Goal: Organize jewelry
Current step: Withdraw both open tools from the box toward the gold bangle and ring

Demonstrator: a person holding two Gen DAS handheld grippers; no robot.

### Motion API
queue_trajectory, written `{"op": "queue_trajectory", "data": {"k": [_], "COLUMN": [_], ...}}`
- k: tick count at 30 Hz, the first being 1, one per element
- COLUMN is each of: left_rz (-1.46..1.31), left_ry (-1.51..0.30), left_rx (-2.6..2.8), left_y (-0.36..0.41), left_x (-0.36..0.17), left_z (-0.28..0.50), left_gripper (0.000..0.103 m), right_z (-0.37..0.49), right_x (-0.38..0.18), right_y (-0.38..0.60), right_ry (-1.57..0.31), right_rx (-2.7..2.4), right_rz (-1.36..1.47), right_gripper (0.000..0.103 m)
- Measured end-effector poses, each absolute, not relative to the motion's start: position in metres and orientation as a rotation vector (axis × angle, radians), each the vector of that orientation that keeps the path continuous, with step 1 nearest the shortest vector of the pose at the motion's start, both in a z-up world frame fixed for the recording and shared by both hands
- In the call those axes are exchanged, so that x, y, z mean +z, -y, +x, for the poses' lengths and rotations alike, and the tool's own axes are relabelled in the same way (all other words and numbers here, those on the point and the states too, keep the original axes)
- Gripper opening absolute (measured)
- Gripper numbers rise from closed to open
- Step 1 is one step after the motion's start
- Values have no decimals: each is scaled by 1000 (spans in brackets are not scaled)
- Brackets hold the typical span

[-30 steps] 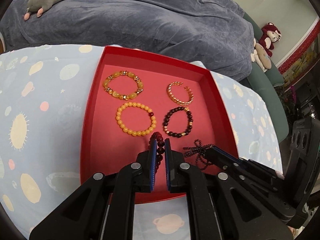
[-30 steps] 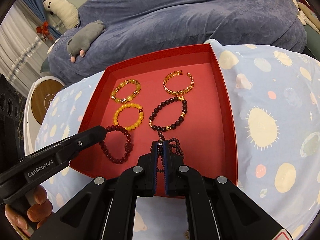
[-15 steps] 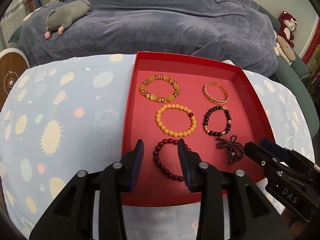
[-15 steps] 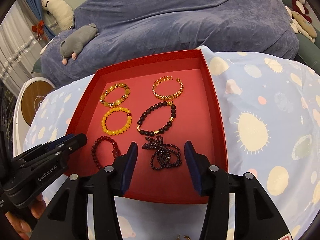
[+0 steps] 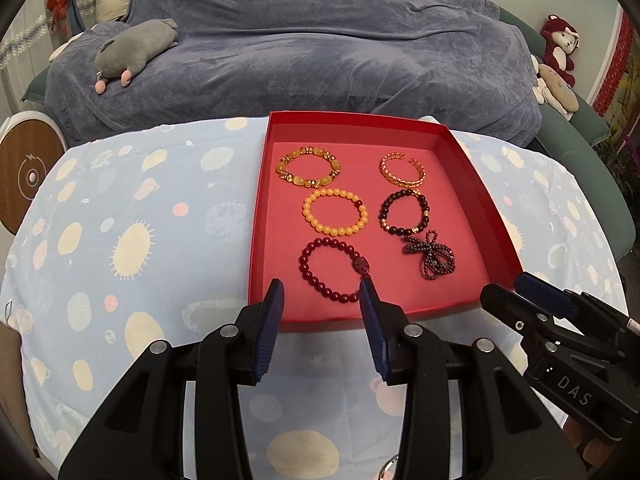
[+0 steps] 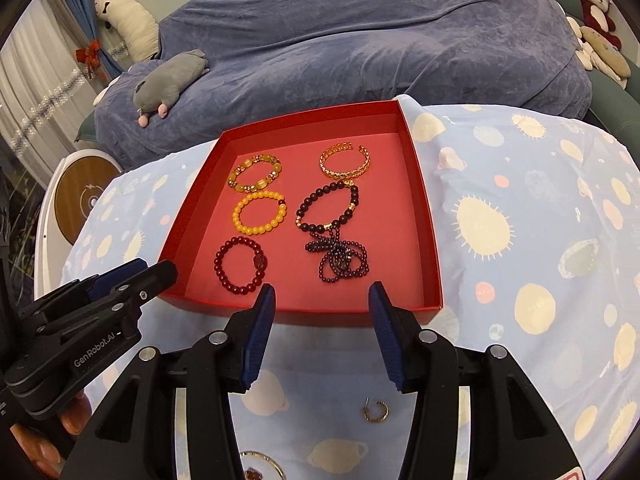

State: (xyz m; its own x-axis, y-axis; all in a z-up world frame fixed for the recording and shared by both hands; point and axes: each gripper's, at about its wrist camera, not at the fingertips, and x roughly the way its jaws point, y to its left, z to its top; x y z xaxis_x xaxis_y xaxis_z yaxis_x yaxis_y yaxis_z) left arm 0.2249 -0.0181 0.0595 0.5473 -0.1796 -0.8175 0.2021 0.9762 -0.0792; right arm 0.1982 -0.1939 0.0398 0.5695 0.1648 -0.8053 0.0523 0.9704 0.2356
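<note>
We list, by size: patterned tablecloth [image 5: 132,248]; red tray [image 5: 262,204] on it, holding six bracelets in two columns, nearest the dark red bracelet [image 5: 334,270] and tangled dark bead strand [image 6: 340,260]; our left gripper [image 5: 322,320] and right gripper [image 6: 320,320], fingers spread, empty, near its front edge; small gold ring [image 6: 376,410] on cloth.

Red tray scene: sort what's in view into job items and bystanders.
Job items:
red tray
six bracelets in it, e.g. dark red bracelet, small-bead strand
gold ring on the cloth, outside the tray

Bystanders:
grey plush
blue blanket
red plush
</note>
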Motion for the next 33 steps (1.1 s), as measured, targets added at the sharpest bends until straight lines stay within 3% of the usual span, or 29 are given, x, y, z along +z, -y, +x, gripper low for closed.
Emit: {"op": "queue_trajectory", "data": {"k": [33], "left_rz": [10], "left_ry": [-1096], "left_rx": [-240], "left_y": [8], "left_x": [10], "left_z": [66], "left_gripper": [40], "right_z": [27], "right_x": [-1], "right_y": [193], "right_ry": [-1078], "right_rx": [18], "right_rz": [240], "right_gripper": [48]}}
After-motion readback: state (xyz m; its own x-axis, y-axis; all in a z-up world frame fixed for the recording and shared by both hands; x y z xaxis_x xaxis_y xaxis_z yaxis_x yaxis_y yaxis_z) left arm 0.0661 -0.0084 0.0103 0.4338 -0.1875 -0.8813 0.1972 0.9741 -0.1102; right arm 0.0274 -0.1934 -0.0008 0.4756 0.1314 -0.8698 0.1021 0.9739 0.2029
